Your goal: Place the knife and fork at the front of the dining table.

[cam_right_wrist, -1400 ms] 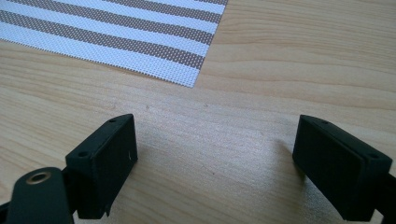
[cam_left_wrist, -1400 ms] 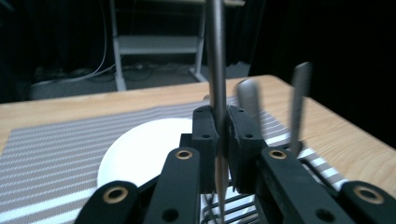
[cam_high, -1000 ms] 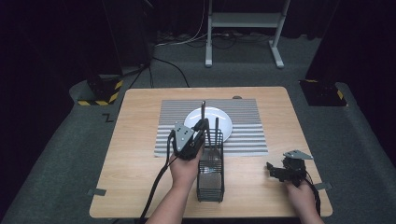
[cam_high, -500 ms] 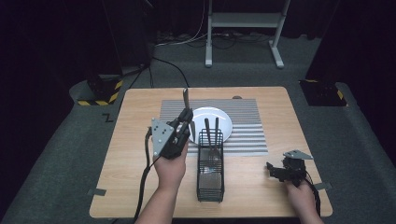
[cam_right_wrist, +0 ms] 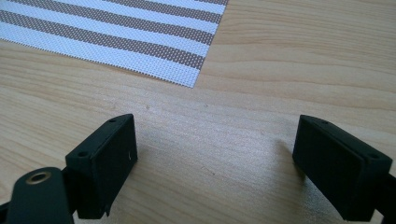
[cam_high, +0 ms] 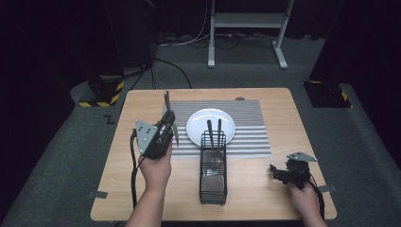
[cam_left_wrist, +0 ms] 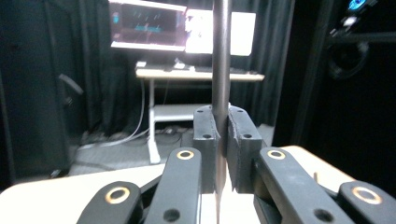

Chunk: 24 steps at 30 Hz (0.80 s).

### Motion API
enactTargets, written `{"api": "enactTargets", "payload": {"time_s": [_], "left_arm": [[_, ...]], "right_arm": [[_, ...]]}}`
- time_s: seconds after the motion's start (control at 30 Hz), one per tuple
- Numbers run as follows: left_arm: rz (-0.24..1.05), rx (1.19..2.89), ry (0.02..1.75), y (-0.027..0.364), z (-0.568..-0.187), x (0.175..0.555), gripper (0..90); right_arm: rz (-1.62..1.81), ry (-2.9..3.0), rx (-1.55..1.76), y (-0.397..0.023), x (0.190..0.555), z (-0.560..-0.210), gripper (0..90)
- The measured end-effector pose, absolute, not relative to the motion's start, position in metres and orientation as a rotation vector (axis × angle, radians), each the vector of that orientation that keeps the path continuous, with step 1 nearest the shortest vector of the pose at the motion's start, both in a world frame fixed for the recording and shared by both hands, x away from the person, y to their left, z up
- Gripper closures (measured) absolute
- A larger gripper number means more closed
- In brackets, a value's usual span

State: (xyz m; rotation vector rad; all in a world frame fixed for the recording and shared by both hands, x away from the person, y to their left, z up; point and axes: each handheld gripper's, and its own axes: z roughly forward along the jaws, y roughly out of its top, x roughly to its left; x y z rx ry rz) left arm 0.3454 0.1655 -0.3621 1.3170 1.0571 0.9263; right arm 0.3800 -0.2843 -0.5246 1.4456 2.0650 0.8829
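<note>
The left gripper [cam_high: 166, 124] is clenched on a slim dark-handled metal knife [cam_high: 169, 113], held upright with its handle end rising above the jaws. Since the earlier frames this gripper has carried the knife up and away from the black wire-mesh cutlery basket [cam_high: 213, 168], which now stands well apart on its right. Two dark-handled utensils [cam_high: 213, 135] remain upright in the basket. The round white plate [cam_high: 210, 125] sits between gripper and basket on the striped placemat [cam_high: 246, 130]. The right gripper [cam_high: 279, 173] is unmoved on the wooden table [cam_high: 265, 189], jaws spread, holding nothing.
</note>
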Motion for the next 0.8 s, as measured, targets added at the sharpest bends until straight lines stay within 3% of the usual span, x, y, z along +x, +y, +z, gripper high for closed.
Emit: {"api": "enactTargets", "payload": {"time_s": [0.3, 0.8], "left_arm": [[0.915, 1.399, 1.171, 0.178, -0.408, 0.369, 83.0], [0.856, 1.462, 1.291, 0.179, -0.445, 0.409, 82.9]], "right_arm": [[0.885, 2.066, 1.444, -0.284, 0.38, -0.525, 13.5], [0.885, 2.066, 1.444, -0.284, 0.38, -0.525, 13.6]]}}
